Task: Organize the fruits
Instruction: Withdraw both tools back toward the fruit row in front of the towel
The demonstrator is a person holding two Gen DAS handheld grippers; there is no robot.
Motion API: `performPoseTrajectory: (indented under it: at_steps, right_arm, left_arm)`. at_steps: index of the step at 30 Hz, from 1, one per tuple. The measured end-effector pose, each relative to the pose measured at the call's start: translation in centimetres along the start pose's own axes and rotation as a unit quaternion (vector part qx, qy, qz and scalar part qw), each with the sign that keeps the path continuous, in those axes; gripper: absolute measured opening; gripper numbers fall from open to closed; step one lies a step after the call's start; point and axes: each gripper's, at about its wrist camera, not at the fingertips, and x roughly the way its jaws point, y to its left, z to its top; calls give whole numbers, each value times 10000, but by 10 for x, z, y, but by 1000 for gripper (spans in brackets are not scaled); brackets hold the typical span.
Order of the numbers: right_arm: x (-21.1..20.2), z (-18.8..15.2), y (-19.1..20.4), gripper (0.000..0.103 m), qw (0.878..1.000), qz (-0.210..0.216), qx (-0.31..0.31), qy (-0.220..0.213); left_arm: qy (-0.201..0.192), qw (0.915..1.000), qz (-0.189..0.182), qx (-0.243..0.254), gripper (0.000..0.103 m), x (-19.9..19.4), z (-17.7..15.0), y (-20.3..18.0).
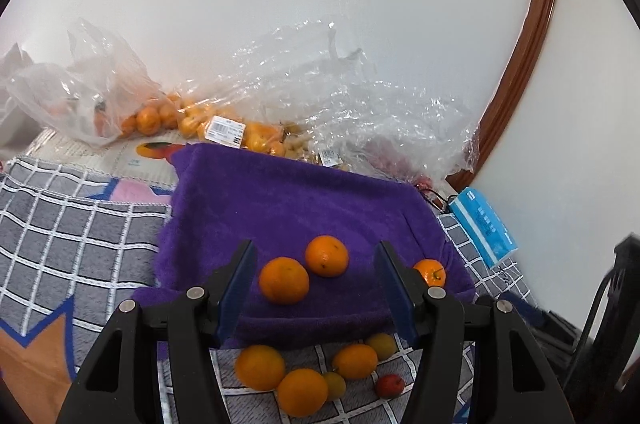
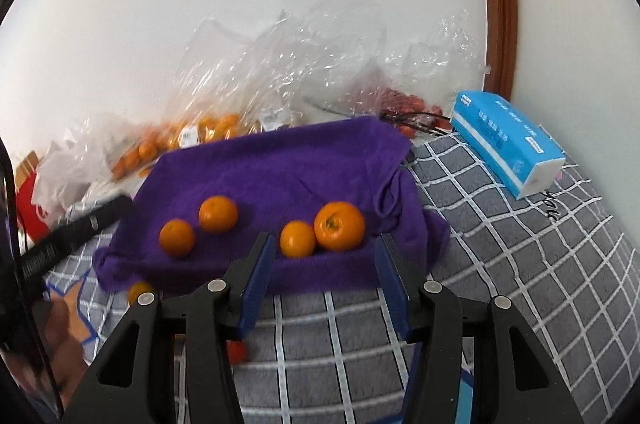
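A purple towel (image 1: 288,207) lies on the grey checked blanket. In the left wrist view two oranges (image 1: 284,280) (image 1: 326,256) rest on it between my open, empty left gripper's (image 1: 314,256) fingers, and a third orange (image 1: 431,271) sits at its right edge. Several loose fruits (image 1: 302,390) lie on the blanket below the towel, among them a small red one (image 1: 389,385). In the right wrist view the towel (image 2: 276,167) holds several oranges; the largest (image 2: 339,226) sits just beyond my open, empty right gripper (image 2: 324,244).
Clear plastic bags of oranges (image 1: 224,123) and red fruit (image 2: 404,103) lie against the white wall behind the towel. A blue tissue pack (image 2: 508,143) lies on the blanket at the right. The left gripper's black arm (image 2: 76,232) shows at the left.
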Motion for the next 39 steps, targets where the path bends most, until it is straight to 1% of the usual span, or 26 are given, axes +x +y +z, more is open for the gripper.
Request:
performPoseTrajectory:
  at_steps: [2, 5, 8, 9, 11, 13, 14, 18, 20, 22, 26, 28, 31, 33, 36, 39]
  right_arm:
    - [-3, -6, 4, 52, 9999, 0, -79, 70]
    - [-7, -16, 12, 52, 9997, 110, -146, 148]
    - [-6, -27, 22, 50, 9992, 168, -282, 238]
    - [-4, -32, 27, 49, 9989, 162, -333, 281]
    - [-1, -38, 32, 47, 9984, 189, -383, 368]
    - [6, -45, 37, 42, 9974, 260, -420, 525]
    - [8, -48, 40, 41, 9969, 291, -426, 587]
    - [16, -59, 49, 39, 9948, 470, -481, 762]
    - [20, -61, 54, 39, 9940, 508, -554, 800]
    - [22, -61, 59, 39, 9934, 527, -583, 841]
    - [31, -61, 63, 38, 9921, 558, -534, 993]
    - [35, -62, 64, 33, 9918, 542, -500, 1040]
    - [42, -64, 65, 30, 9915, 524, -443, 1110]
    - [41, -64, 66, 25, 9924, 458, -491, 1029]
    - [38, -63, 61, 24, 9926, 557, -417, 998]
    - [30, -63, 51, 25, 9938, 512, -352, 917]
  left_arm:
    - [22, 9999, -48, -114, 59, -9, -1, 5]
    - [63, 9999, 3, -133, 59, -21, -5, 13]
    - [44, 9995, 285, -120, 59, -35, -13, 27]
    - [91, 9990, 405, -159, 59, -38, -18, 35]
    - [212, 9983, 488, -257, 59, -39, -24, 47]
    - [327, 9971, 563, -402, 59, -39, -33, 60]
    - [373, 9963, 608, -485, 59, -39, -36, 66]
    - [520, 9946, 563, -695, 59, -31, -50, 83]
    - [645, 9932, 593, -763, 59, -25, -51, 84]
    - [694, 9934, 462, -790, 59, -22, -52, 84]
    - [699, 9933, 655, -647, 59, -20, -55, 79]
    - [708, 9934, 649, -628, 59, -20, -56, 79]
    - [700, 9931, 683, -653, 59, -19, -56, 80]
    - [698, 9928, 677, -697, 59, -19, -56, 82]
    - [773, 9925, 594, -741, 59, -18, -57, 84]
    - [818, 9934, 466, -655, 59, -17, -58, 80]
